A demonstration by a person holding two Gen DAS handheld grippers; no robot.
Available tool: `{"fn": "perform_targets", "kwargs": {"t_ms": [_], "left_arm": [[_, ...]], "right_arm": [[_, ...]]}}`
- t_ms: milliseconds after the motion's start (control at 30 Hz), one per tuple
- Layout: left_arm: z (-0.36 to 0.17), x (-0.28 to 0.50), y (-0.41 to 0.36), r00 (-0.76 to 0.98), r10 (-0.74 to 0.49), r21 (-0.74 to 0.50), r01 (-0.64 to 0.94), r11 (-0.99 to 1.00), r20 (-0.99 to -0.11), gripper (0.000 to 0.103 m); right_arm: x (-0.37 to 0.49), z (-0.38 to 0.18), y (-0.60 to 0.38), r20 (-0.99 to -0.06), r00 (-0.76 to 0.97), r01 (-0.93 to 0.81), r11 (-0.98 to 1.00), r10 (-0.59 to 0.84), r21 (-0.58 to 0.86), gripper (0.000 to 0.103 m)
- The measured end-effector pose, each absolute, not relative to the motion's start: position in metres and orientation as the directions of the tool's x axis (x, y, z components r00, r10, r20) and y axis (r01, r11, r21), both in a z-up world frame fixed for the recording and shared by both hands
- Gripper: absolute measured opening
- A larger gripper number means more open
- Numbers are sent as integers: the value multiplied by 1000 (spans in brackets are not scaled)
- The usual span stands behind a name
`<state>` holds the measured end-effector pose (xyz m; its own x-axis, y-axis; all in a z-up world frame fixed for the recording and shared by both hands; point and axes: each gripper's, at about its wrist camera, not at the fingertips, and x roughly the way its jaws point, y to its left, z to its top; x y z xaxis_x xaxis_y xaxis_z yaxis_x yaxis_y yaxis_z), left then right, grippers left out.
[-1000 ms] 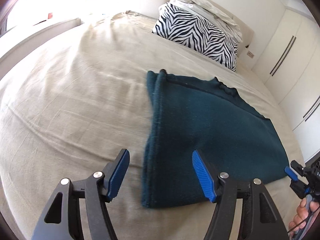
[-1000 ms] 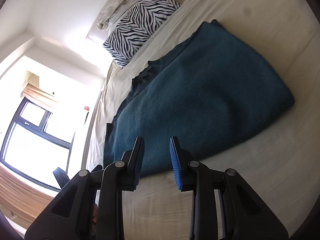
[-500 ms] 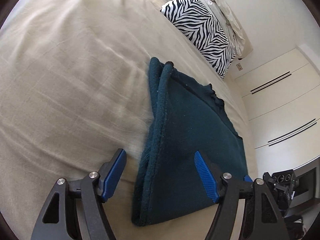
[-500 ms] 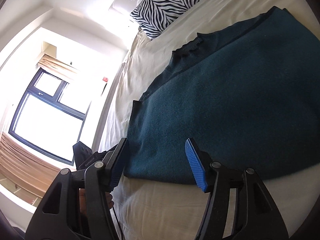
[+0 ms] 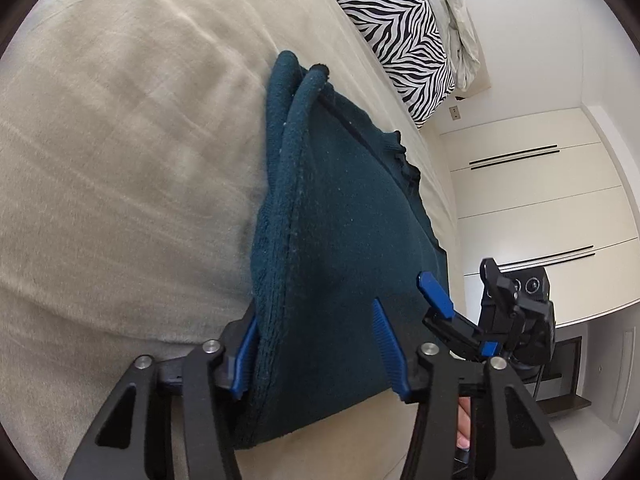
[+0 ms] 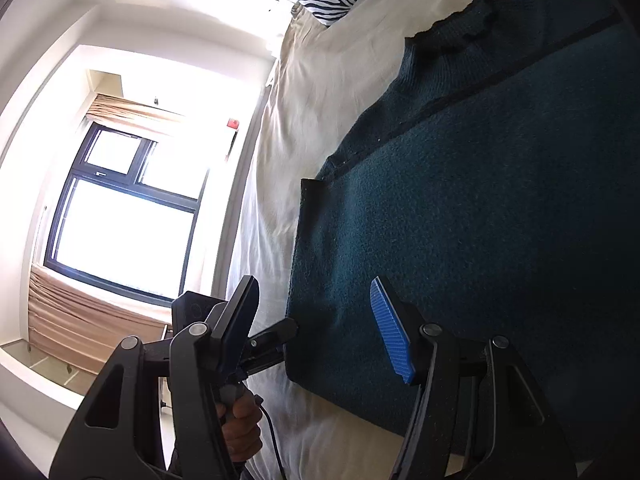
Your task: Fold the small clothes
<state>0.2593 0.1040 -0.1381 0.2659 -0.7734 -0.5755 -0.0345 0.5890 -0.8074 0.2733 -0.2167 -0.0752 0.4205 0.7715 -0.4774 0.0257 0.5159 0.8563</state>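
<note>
A dark teal knitted garment [image 5: 344, 248] lies folded on the beige bed [image 5: 120, 160]. My left gripper [image 5: 316, 350] is open, its jaws astride the garment's near left corner, one finger under the layered edge and one above. My right gripper [image 6: 320, 332] is open, astride the garment's [image 6: 480, 220] other near corner. The right gripper also shows in the left wrist view [image 5: 440, 300], open at the garment's right edge. The left gripper shows in the right wrist view [image 6: 276, 340], at the garment's left edge.
A zebra-striped pillow [image 5: 396, 28] and a crumpled pale cloth [image 5: 460, 12] lie at the head of the bed. White wardrobe doors [image 5: 540, 208] stand to the right. A bright window [image 6: 124, 216] is on the left side.
Both grippers have moved in low onto the garment's near corners and tilted. The right gripper has opened wider. The garment has not been lifted.
</note>
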Motion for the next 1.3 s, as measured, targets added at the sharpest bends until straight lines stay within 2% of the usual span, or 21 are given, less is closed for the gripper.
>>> {"fn": "perform_targets", "kwargs": {"t_ms": [33,100,133,267,433,633,767,900,1033,1133,1233,1300], "left_arm": [[-142,260,106,264,-782,-818,-49,573,-564,38],[-151,262,112,267,-792,-832,-82,548,-549,14],[-154,262,114,270,-795,-836,-92,540,-543,13],[-157,261,119,285,-807,-853,-100,512,-518,13],[-150,261,122,313,-812,-868,-111,484,-493,12],[-104,258,100,342,-800,-854,-11,521,-492,12],[-64,262,56,337,-801,-828,97,552,-494,12],[-40,264,-9,300,-826,-813,206,544,-477,12],[-43,266,-88,228,-844,-795,288,534,-485,12],[-62,267,-140,181,-843,-777,329,537,-506,12],[-89,268,-170,123,-843,-786,313,534,-524,19],[-97,264,-178,100,-850,-795,310,521,-517,35]], "right_arm": [[280,-78,-211,-475,410,29,510,778,860,58],[294,-86,-200,-475,386,37,501,791,864,58],[299,-89,-195,-476,372,43,498,797,866,58],[317,-115,-184,-529,324,78,535,785,842,56],[319,-120,-188,-487,344,60,498,803,865,54],[313,-116,-212,-432,358,98,426,828,899,56],[306,-111,-254,-362,400,111,347,842,931,56],[296,-109,-313,-301,471,139,267,829,954,61],[287,-108,-372,-260,532,157,208,806,965,62],[281,-111,-408,-247,565,168,182,787,969,68],[274,-123,-444,-233,590,198,141,773,970,69],[269,-131,-454,-230,598,215,123,768,969,69]]}}
